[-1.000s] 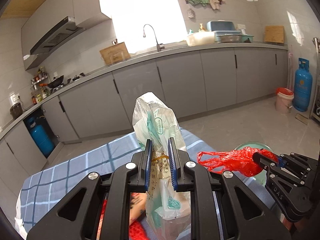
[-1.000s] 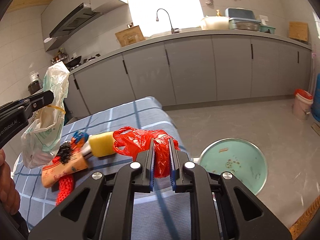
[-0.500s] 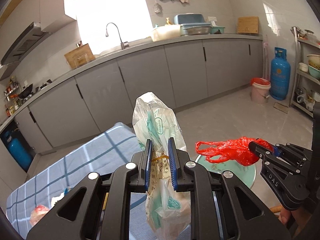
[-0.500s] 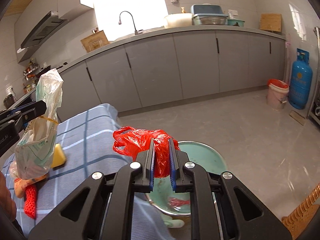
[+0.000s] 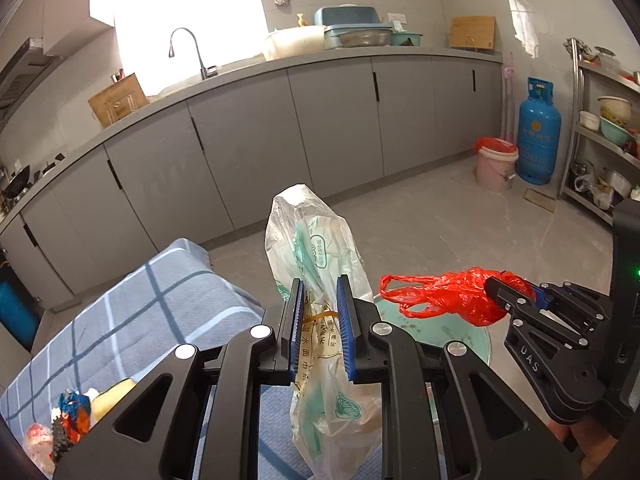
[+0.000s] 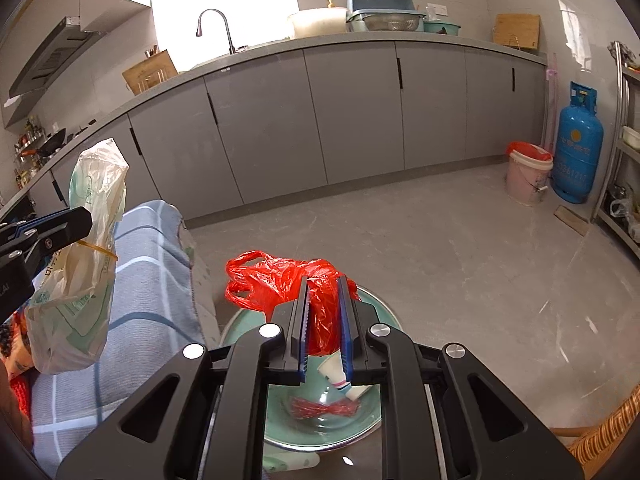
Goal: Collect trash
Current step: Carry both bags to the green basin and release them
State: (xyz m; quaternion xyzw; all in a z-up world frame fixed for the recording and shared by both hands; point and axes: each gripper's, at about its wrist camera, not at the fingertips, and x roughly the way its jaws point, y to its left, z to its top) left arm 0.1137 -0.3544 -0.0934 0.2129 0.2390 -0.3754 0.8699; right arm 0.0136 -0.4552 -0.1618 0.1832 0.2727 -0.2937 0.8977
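Observation:
My left gripper [image 5: 319,280] is shut on a clear plastic bag [image 5: 316,248] with green print and a yellow rubber band, held upright over the edge of the checked cloth [image 5: 160,300]. It also shows in the right wrist view [image 6: 84,248]. My right gripper [image 6: 323,280] is shut on a crumpled red plastic bag [image 6: 280,280], held above a green basin [image 6: 360,416] on the floor. The red bag also shows in the left wrist view [image 5: 444,294]. Inside the basin lie a white tube [image 6: 340,376] and a red wrapper [image 6: 320,408].
More trash sits on the cloth at the left: a yellow sponge [image 5: 114,394] and colourful wrappers [image 5: 68,412]. Grey cabinets [image 6: 360,112] line the far wall. A blue gas cylinder [image 6: 576,144] and a pink bucket [image 6: 528,174] stand at the right. A wicker chair edge [image 6: 600,436] is low right.
Both grippers have swung right, off the cloth-covered table toward the floor. The red bag now hangs over the green basin, whose contents have come into view.

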